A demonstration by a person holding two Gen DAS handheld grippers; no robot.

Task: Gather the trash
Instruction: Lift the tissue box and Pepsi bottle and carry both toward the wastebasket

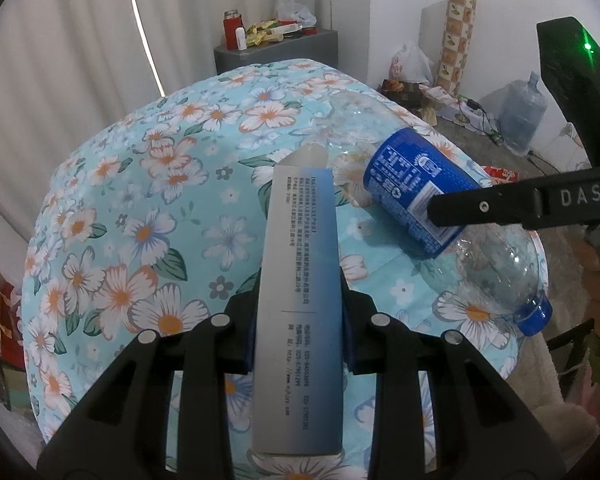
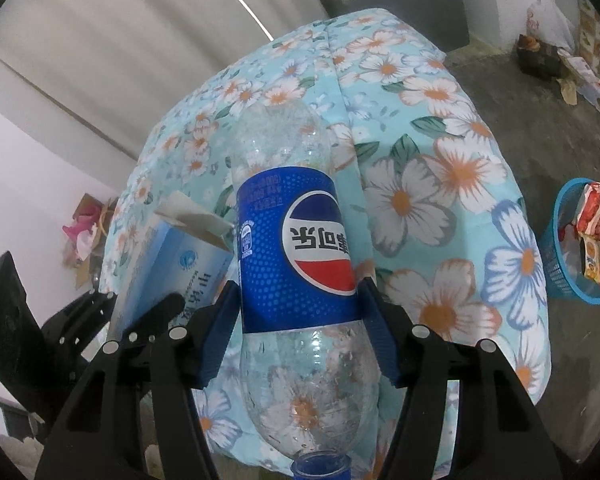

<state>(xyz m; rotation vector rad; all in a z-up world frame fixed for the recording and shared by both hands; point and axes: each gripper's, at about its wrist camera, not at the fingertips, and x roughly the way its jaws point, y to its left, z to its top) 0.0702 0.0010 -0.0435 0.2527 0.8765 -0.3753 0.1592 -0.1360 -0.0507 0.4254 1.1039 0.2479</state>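
Right wrist view: the right gripper [image 2: 296,316] has its fingers [image 2: 216,340] pressed on the blue label of the empty plastic bottle [image 2: 296,248], one on each flank. The bottle's long axis runs along the fingers, cap toward the camera, base pointing away over the floral quilt [image 2: 440,208]. The blue basket [image 2: 556,276], already holding wrappers, sits on the floor to the right, nearer this hand. Just left, the left gripper [image 1: 300,320] is closed on the long cardboard box [image 1: 300,300], also lengthwise, so its carry to the basket is probably longer.
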